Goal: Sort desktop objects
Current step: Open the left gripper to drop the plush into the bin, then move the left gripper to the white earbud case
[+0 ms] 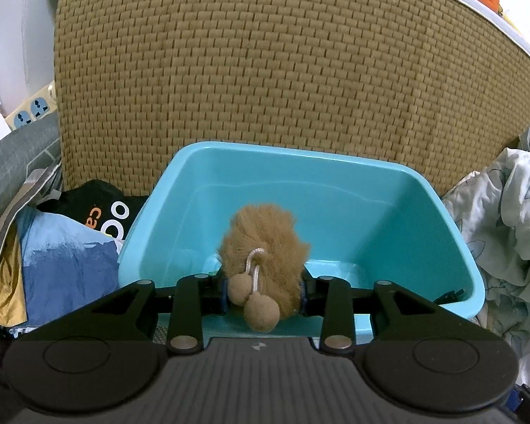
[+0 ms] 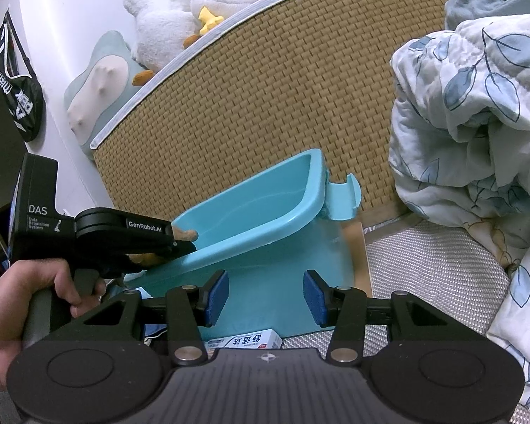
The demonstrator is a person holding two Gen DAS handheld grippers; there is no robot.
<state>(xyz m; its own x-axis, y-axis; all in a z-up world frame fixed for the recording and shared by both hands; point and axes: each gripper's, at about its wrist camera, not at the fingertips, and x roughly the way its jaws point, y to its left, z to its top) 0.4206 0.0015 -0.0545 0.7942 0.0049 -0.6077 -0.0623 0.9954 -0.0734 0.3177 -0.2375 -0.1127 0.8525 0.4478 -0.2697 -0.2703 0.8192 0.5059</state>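
Observation:
My left gripper is shut on a brown furry plush toy with two pompoms on a cord. It holds the toy over the near rim of an empty turquoise plastic basin. In the right wrist view the left gripper reaches over the basin's rim from the left, with a bit of brown plush showing at its tip. My right gripper is open and empty, in front of the basin's outer wall. A small white medicine box lies just below it.
A woven straw mat lies behind the basin. A crumpled floral quilt is on the right. Black and blue bags lie left of the basin, with a power strip beyond. White plush toys sit past the mat's edge.

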